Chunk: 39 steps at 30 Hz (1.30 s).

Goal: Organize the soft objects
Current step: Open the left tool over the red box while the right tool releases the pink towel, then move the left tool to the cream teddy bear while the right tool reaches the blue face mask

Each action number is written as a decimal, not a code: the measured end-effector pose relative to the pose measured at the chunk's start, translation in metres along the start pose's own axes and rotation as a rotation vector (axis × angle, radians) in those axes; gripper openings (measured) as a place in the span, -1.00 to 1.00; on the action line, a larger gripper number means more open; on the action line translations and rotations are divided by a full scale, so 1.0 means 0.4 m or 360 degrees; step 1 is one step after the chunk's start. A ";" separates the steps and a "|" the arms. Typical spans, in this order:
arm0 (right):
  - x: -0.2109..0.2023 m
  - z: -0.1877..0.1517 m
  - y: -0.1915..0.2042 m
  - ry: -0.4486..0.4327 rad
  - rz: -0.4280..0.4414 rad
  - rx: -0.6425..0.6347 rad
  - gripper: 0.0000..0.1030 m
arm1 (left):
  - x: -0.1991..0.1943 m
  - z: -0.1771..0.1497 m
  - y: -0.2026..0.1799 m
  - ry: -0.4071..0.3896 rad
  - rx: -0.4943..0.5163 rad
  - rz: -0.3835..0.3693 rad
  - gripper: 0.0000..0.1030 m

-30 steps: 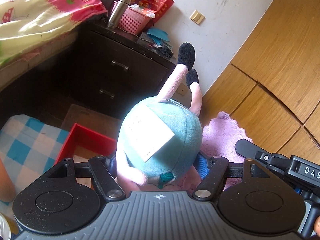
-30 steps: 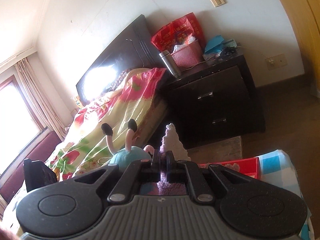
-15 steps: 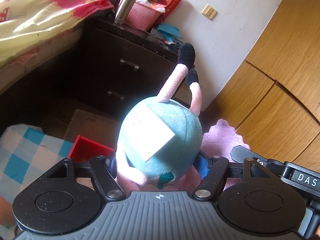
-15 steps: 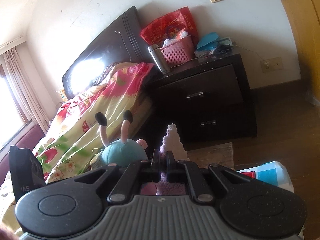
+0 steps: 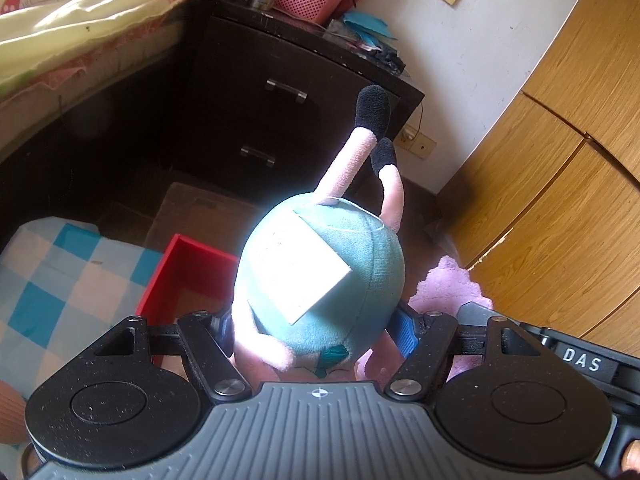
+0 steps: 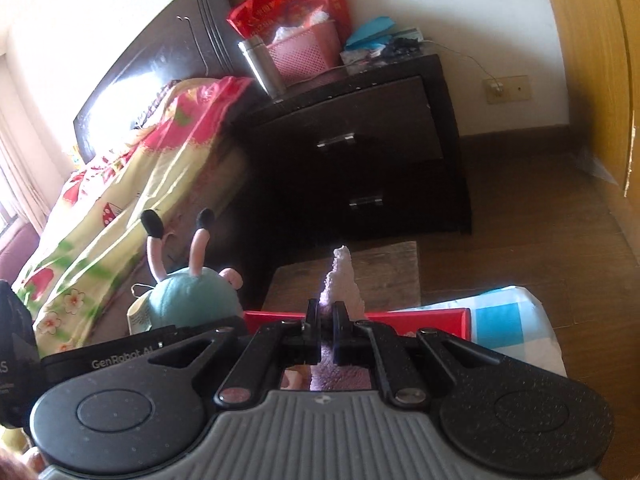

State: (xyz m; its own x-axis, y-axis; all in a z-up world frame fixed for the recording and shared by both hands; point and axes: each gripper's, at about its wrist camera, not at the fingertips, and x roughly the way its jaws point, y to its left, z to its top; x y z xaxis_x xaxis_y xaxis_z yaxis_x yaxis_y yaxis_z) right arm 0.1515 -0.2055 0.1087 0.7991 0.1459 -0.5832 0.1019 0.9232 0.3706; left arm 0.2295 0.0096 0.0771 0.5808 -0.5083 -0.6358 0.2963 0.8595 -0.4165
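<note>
Setting: bedroom, dark nightstand (image 6: 356, 152) beside bed (image 6: 120, 184).
Left tool (image 5: 316, 328): clamped on plush toy (image 5: 320, 264), carried upside down above red box (image 5: 188, 272), near side of nightstand.
Right tool (image 6: 326, 332): pinched shut on purple cloth (image 6: 340, 284).
Change: both views have swung nearer nightstand over the last second; red box shows more.
Meaning: likely carrying both items toward box.
</note>
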 end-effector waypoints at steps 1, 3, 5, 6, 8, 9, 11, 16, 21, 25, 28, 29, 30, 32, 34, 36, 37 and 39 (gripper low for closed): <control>0.007 -0.003 -0.003 0.0020 -0.0005 0.0006 -1.00 | 0.005 0.001 -0.002 0.0011 0.0008 0.0006 0.37; 0.022 -0.007 -0.005 0.0062 -0.0006 0.0007 -1.00 | 0.012 -0.002 -0.004 0.0022 0.0020 0.0030 0.37; 0.039 -0.013 -0.007 0.0099 -0.0014 0.0018 -1.00 | 0.023 -0.005 -0.003 0.0042 0.0029 0.0052 0.39; 0.047 -0.017 -0.007 0.0125 -0.0013 0.0015 -1.00 | 0.028 -0.007 -0.002 0.0053 0.0026 0.0057 0.40; 0.061 -0.024 -0.006 0.0166 -0.0011 0.0012 -1.00 | 0.036 -0.009 0.001 0.0078 0.0027 0.0061 0.54; 0.066 -0.027 -0.005 0.0174 -0.0022 0.0014 -1.00 | 0.035 -0.010 0.002 0.0081 0.0022 0.0061 0.57; 0.074 -0.032 -0.001 0.0187 -0.0050 -0.0004 -0.76 | 0.033 -0.009 0.003 0.0070 0.0016 0.0063 0.61; 0.073 -0.034 0.002 0.0172 -0.0058 -0.0010 -0.73 | 0.029 -0.010 0.004 0.0076 0.0027 0.0081 0.62; 0.068 -0.033 0.003 0.0170 -0.0067 -0.0009 -0.73 | 0.023 -0.011 -0.003 0.0083 0.0044 0.0087 0.62; 0.062 -0.033 0.010 0.0175 -0.0078 -0.0027 -0.73 | 0.016 -0.015 -0.016 0.0091 0.0080 0.0114 0.62; 0.057 -0.034 0.015 0.0174 -0.0084 -0.0041 -0.73 | 0.012 -0.018 -0.026 0.0105 0.0110 0.0154 0.62; 0.054 -0.034 0.016 0.0169 -0.0085 -0.0037 -0.73 | 0.009 -0.019 -0.029 0.0104 0.0120 0.0166 0.62; 0.053 -0.033 0.016 0.0169 -0.0087 -0.0037 -0.73 | 0.007 -0.020 -0.030 0.0105 0.0127 0.0172 0.62; 0.049 -0.034 0.013 0.0168 -0.0093 -0.0028 -0.73 | 0.002 -0.022 -0.032 0.0106 0.0134 0.0181 0.62; 0.044 -0.035 0.013 0.0166 -0.0097 -0.0028 -0.73 | -0.003 -0.024 -0.035 0.0105 0.0148 0.0195 0.62; 0.038 -0.035 0.014 0.0161 -0.0105 -0.0027 -0.73 | -0.009 -0.028 -0.038 0.0106 0.0163 0.0210 0.62; 0.036 -0.036 0.015 0.0161 -0.0106 -0.0030 -0.73 | -0.011 -0.029 -0.040 0.0108 0.0169 0.0213 0.62; 0.031 -0.038 0.017 0.0164 -0.0110 -0.0034 -0.73 | -0.017 -0.033 -0.045 0.0112 0.0183 0.0227 0.62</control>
State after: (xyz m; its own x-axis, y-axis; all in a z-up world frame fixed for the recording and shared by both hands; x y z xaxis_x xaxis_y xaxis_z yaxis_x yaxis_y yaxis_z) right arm 0.1530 -0.1920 0.0932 0.7254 0.1163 -0.6784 0.1413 0.9394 0.3122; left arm 0.2103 -0.0031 0.0804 0.5696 -0.3800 -0.7288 0.3018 0.9215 -0.2445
